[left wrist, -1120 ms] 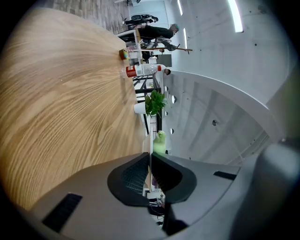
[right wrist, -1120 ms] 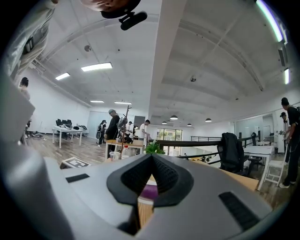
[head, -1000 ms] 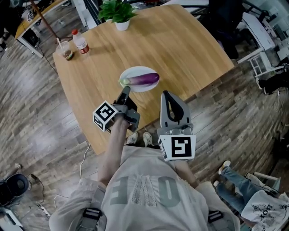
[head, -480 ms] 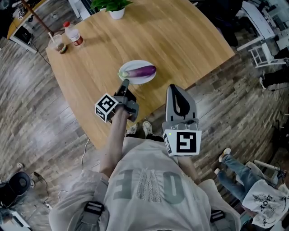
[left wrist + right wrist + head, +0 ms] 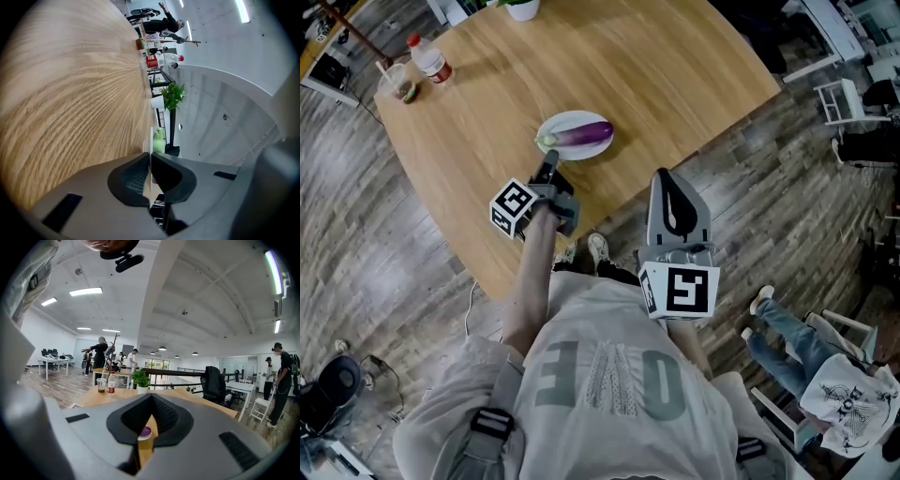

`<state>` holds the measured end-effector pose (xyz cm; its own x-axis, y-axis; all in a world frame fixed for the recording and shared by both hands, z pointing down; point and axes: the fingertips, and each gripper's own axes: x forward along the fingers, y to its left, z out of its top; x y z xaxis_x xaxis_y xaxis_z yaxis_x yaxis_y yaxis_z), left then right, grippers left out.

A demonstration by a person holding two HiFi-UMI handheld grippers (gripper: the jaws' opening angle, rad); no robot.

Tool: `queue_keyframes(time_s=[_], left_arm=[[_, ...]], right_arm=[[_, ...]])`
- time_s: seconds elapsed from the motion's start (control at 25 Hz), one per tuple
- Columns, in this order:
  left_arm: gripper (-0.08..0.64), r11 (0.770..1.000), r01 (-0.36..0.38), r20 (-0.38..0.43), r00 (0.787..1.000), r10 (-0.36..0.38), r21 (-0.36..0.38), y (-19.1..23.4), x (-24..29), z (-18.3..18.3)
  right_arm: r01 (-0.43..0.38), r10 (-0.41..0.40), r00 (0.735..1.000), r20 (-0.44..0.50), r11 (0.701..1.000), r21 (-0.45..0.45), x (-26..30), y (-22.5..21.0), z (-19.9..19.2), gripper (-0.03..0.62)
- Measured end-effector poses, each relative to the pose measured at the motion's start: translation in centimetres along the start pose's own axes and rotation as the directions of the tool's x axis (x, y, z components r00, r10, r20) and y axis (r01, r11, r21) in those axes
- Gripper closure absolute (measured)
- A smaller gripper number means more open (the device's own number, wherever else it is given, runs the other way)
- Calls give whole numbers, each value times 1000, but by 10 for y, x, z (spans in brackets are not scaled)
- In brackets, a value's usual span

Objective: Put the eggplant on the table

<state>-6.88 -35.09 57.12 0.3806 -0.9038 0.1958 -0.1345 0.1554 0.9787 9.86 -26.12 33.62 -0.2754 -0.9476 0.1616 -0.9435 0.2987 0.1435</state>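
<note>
Purple eggplant (image 5: 581, 134) lies on a white plate (image 5: 551, 126), towards the near edge of the wooden table (image 5: 609, 56). We hold our left gripper (image 5: 547, 163) just beside the plate's near left rim, jaws pressed together, empty. Our right gripper (image 5: 666, 175) hangs at the table's near edge, further right, jaws closed on nothing.

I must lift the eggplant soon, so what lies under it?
A white plate lies under the eggplant, on the wooden table. The plate's middle is covered.
</note>
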Motion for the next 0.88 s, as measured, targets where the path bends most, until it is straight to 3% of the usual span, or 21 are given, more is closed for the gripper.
queue_keyframes(time_s=[0.68, 0.88], left_arm=[[540, 995, -79, 24, 996, 81, -59, 25, 7, -1], [533, 983, -176, 51, 982, 179, -61, 31, 7, 1]], right_arm=[[6, -4, 999, -33, 999, 43, -1, -16, -14, 575], [-11, 12, 999, -29, 999, 45, 0, -15, -15, 575]])
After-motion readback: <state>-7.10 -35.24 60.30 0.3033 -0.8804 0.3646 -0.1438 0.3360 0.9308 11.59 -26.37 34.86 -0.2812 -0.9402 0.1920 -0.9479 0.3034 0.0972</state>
